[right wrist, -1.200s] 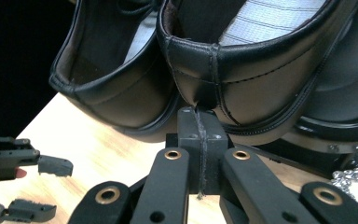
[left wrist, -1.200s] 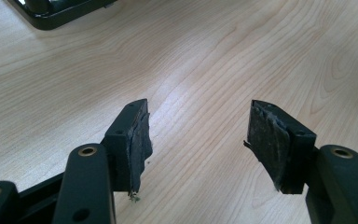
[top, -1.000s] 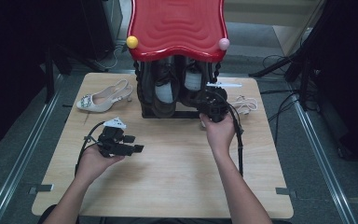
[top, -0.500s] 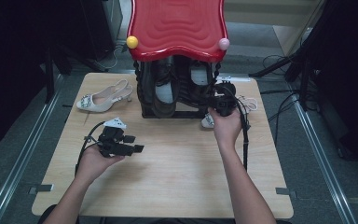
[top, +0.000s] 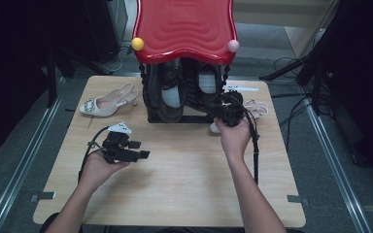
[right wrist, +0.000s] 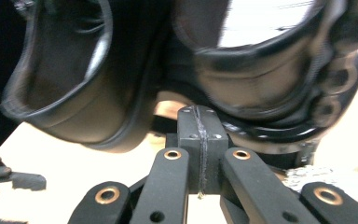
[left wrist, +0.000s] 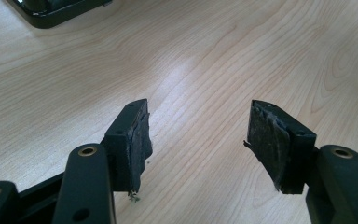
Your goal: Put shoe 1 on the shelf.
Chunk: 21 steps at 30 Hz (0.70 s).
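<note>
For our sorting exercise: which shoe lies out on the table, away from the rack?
The cream slingback heel, lying left of the rack; the black shoes sit inside it.

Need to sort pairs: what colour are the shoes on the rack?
Black shoes on the rack, clearest in the high view.

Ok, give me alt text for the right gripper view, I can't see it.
The right gripper, jaws shut together with nothing between them, points at two black shoes tilted on a black rack, close and blurred. Light wooden table lies below.
</note>
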Available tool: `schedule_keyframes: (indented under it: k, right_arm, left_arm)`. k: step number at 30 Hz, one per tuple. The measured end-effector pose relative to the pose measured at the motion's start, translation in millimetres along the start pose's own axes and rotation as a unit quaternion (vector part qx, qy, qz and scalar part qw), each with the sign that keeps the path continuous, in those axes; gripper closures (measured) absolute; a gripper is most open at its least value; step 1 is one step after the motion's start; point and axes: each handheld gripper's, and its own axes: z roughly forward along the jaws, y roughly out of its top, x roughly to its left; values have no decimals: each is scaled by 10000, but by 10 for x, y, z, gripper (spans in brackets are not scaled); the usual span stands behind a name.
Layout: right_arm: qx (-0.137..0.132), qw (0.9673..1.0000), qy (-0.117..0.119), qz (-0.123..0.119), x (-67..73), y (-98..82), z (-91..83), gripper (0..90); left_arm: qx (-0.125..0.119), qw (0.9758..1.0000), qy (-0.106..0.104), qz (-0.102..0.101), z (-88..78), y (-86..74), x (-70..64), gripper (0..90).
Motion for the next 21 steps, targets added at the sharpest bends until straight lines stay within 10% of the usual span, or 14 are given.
schedule_keyframes:
  k: [21]
  right_arm:
    - [440,9963,665,-326,447,-294,224,892]
  left_arm:
    - [-21,10000,13,-21,-5,-4,12,390]
